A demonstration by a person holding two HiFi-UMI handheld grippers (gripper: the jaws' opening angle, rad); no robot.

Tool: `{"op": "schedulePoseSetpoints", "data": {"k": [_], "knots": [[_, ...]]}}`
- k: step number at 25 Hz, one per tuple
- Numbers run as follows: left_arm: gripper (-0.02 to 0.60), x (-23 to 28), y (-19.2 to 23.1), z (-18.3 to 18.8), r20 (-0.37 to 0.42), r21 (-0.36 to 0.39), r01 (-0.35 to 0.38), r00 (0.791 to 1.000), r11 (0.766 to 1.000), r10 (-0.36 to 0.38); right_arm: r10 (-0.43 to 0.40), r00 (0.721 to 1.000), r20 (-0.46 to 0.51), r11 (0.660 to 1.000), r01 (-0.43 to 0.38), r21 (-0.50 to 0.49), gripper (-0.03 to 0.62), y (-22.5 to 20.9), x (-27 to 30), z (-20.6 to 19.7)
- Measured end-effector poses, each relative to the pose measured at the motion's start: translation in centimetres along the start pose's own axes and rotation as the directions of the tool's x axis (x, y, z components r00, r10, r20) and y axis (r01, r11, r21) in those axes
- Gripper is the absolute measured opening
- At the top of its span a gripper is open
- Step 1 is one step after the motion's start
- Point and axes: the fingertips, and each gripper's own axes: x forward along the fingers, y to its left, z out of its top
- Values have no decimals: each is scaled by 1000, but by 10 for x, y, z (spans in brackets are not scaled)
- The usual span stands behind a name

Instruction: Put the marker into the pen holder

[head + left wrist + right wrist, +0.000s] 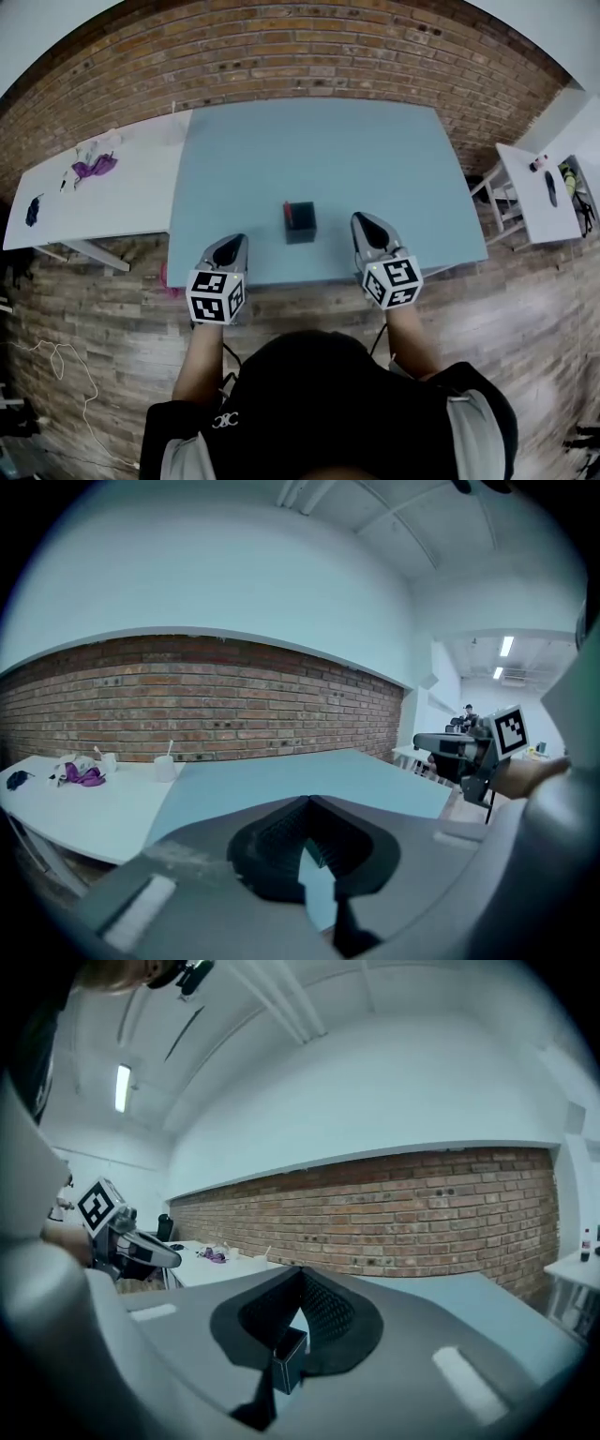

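Left of right tool [362, 219], pen holder [301, 223]

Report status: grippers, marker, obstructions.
Left gripper shut, empty. Right gripper shut, empty. Marker appears seated in pen holder. Nothing blocking.

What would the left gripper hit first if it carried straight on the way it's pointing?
Most likely the blue table: the left gripper tilts slightly down over its near edge, with bare tabletop ahead. The pen holder sits off to its right.

Black pen holder [301, 223], pale blue table [375, 159], white side table [122, 202], red-brown brick wall [309, 47].
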Motion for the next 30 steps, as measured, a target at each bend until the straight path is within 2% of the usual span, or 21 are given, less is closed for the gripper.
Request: {"op": "schedulePoseSetpoints", "data": {"k": [6,11,20,30], "knots": [[3,8,-10,-2,-23,26,26,999,999,-25,-14,999,-38,999,15,40,6,0,-10,-23],[3,16,-15,-1,-31,32,44,999,999,-43,-4,998,-55,1000,5,26,6,2,-10,-26],[3,21,-17,-4,-35,28,27,999,999,-26,13,1000,-17,1000,-12,13,6,3,-18,-10],[3,24,-14,-6,-36,7,21,999,1000,-21,2,997,-82,1000,-2,-1,6,-1,-11,-24]]}}
